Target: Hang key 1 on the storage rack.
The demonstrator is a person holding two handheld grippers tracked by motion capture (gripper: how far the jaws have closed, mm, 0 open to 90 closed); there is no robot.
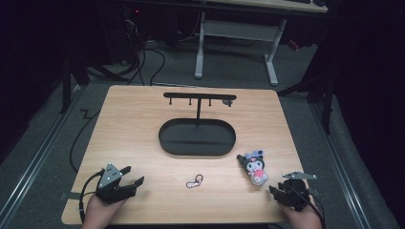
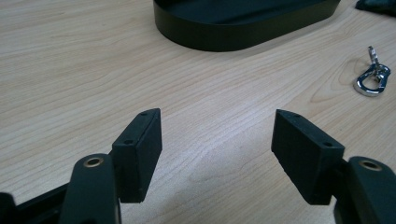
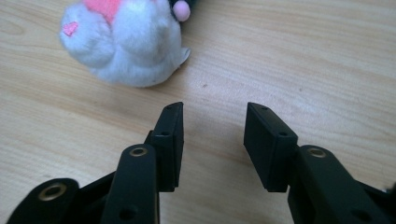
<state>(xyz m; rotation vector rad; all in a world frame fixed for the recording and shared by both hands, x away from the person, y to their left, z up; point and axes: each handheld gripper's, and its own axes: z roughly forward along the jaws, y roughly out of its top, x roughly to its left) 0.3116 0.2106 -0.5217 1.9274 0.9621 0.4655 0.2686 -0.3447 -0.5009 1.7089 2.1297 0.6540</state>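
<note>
My right gripper: jaws parted, empty | plush toy on worktop just beyond them, untouched | my left gripper: jaws wide, empty | key clip off to their side

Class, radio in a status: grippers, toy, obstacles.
Left gripper open, empty. Right gripper open, empty, just short of the plush toy. Toy lies on table. Nothing between.

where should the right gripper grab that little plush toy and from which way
Probably across the plush toy's soft white lower body, the end nearest the right gripper. It lies flat on the table with that rounded end just ahead of the open jaws, slightly to their left in the right gripper view. Come in low from the near edge, with the jaws spread wider than they are.
</note>
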